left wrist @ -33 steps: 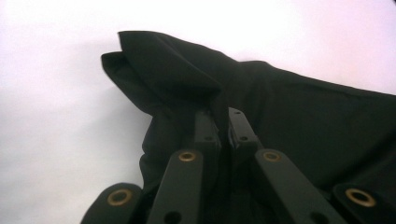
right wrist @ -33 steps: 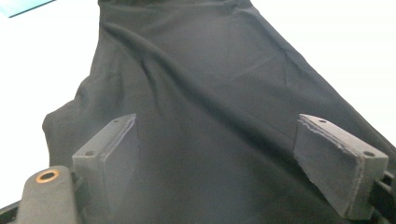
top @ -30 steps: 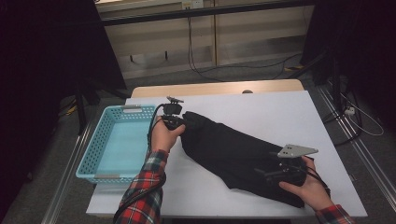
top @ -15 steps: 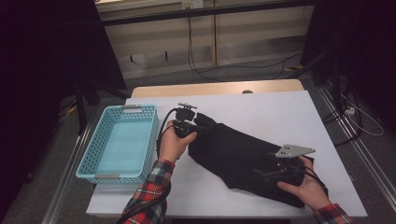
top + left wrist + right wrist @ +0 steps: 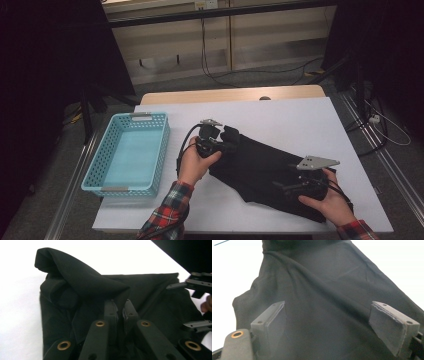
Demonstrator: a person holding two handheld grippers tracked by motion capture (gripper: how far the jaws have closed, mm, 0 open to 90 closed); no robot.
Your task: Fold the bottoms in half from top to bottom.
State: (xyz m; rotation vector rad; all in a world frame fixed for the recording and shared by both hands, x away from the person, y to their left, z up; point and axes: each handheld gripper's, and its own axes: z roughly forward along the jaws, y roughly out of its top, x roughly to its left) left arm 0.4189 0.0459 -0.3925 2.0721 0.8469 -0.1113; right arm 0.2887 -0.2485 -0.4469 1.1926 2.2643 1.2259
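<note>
High view: a black garment (image 5: 270, 172) is being spread on the white counter (image 5: 300, 120). Its far edge is being pinched by the left tool (image 5: 119, 312), clamped together on a fold. The right tool (image 5: 327, 322) is being rested apart over the near end. Soft, light cloth; hems are judged the best hold.

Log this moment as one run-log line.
left gripper: shut on black cloth, fold lifted | right gripper: open over cloth | blue basket: at left on white table
</note>
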